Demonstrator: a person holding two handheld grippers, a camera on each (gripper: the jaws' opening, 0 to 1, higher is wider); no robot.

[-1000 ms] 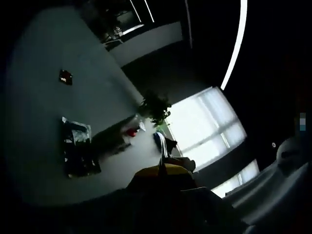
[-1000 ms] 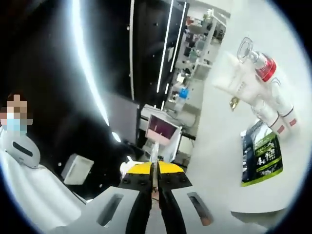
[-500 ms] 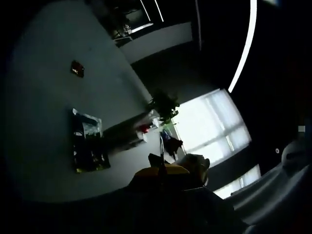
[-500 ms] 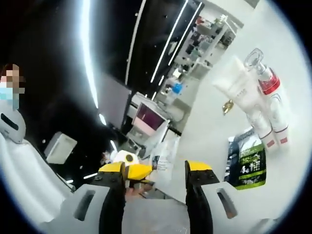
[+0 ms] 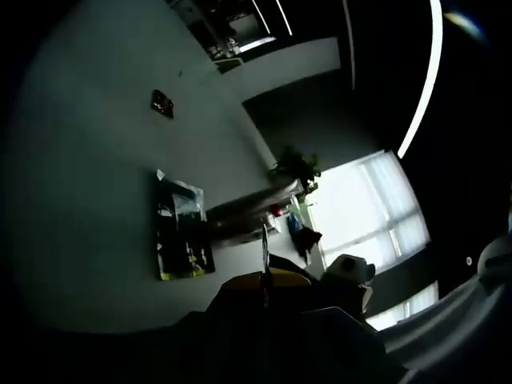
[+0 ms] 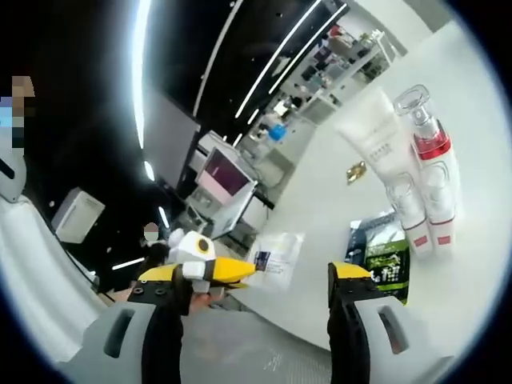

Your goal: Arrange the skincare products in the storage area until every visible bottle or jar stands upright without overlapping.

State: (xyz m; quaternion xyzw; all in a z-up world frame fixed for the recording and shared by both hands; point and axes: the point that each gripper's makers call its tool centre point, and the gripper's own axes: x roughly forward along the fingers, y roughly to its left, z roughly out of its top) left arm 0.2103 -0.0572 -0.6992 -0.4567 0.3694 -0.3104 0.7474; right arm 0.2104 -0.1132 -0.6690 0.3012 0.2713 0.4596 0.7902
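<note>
Right tongs (image 6: 252, 292) now spread wide after being pressed together, ready to grasp; left tongs (image 5: 265, 280) closed; bottles (image 6: 428, 188) and tube (image 6: 382, 144) clustered on white surface (image 6: 320, 232) beside dark sachet (image 6: 384, 256).

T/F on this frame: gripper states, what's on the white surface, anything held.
1. The right gripper is open. True.
2. The right gripper holds a bottle. False: nothing is between its jaws.
3. A bottle with a red band stands beside a white tube. True.
4. The left gripper is wide open. False: its jaws are together.
5. A dark green packet lies on the white surface. True.
</note>
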